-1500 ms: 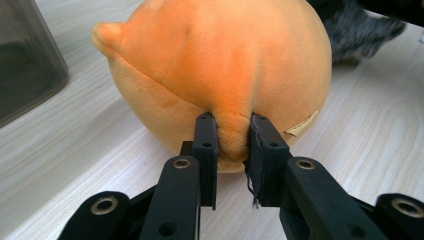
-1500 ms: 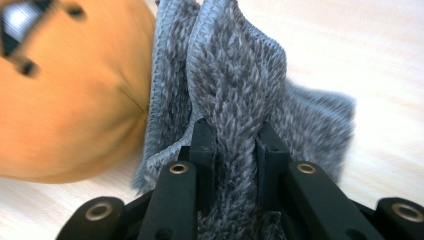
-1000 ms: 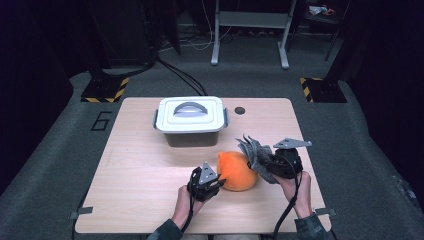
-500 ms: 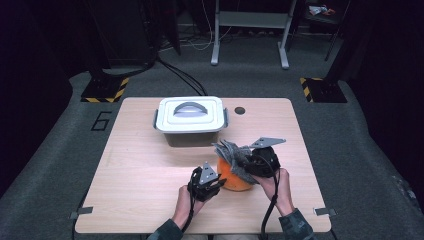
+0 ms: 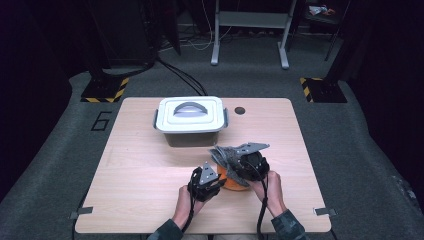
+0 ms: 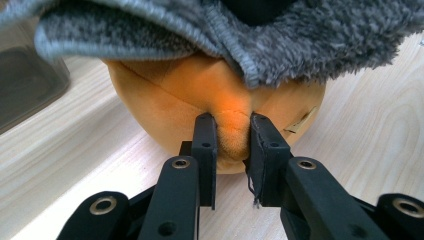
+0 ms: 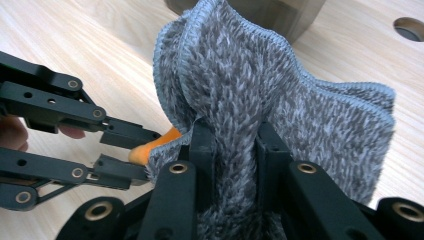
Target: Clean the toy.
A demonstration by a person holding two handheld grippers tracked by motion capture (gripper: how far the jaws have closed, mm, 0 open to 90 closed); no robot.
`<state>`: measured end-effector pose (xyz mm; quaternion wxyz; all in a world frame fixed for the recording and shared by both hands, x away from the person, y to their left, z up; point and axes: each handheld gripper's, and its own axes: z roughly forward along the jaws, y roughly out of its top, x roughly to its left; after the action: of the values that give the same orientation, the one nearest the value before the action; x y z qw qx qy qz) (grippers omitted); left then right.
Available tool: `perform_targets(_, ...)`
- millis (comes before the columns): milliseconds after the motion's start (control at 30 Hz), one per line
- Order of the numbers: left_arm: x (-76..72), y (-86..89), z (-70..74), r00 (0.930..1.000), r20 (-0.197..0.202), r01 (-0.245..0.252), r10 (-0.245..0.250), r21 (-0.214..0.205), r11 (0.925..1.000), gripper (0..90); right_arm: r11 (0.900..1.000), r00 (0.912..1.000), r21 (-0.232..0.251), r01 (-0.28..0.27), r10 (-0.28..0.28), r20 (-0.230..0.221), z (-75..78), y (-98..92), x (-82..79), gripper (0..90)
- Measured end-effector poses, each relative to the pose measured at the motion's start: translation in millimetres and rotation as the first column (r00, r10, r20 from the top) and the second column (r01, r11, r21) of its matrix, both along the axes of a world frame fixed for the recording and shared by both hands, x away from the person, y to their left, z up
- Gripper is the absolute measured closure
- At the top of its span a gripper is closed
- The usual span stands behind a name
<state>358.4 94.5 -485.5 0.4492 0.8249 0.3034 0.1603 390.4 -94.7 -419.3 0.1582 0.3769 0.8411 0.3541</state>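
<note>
Left gripper view: left gripper (image 6: 232, 137) pinches orange ball (image 6: 165, 100) steady near table (image 5: 140, 165) front edge; right gripper (image 7: 234, 137) clamps grey cloth (image 7: 280, 85) for wiping

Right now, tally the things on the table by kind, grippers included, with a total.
Grippers: 2, left gripper shut on the orange plush ball, right gripper shut on the grey fleece cloth
Orange plush ball: 1
Grey fleece cloth: 1
Lidded storage box: 1
Total: 5
</note>
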Motion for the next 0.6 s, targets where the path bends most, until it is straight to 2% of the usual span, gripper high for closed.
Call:
perform_targets(67, 0.0, -0.2, -0.2, 1.0, 0.001, -0.002, 0.002, -0.001, 1.0, 75.4, 0.9999, 0.9998, -0.002, -0.013, 0.013, 0.012, -0.1, -1.8, 0.9, 74.5)
perform_targets(367, 0.0, -0.5, -0.5, 1.0, 0.001, 0.0, 0.0, -0.004, 1.0, 75.5, 0.9998, 0.9999, 0.015, 0.016, -0.016, 0.001, 1.2, -13.2, -1.6, 74.4)
perform_targets(567, -0.1, -0.3, -0.6, 1.0, 0.0, 0.001, -0.001, -0.003, 1.0, 75.5, 0.9993, 0.9995, 0.017, 0.032, -0.032, 0.002, 1.3, -22.5, -1.8, 74.6)
perform_targets(600, 0.1, -0.2, -0.5, 1.0, 0.001, -0.001, 0.001, -0.002, 1.0, 75.5, 0.9995, 0.9995, 0.011, 0.03, -0.03, 0.013, 0.9, -27.3, -0.9, 74.5)
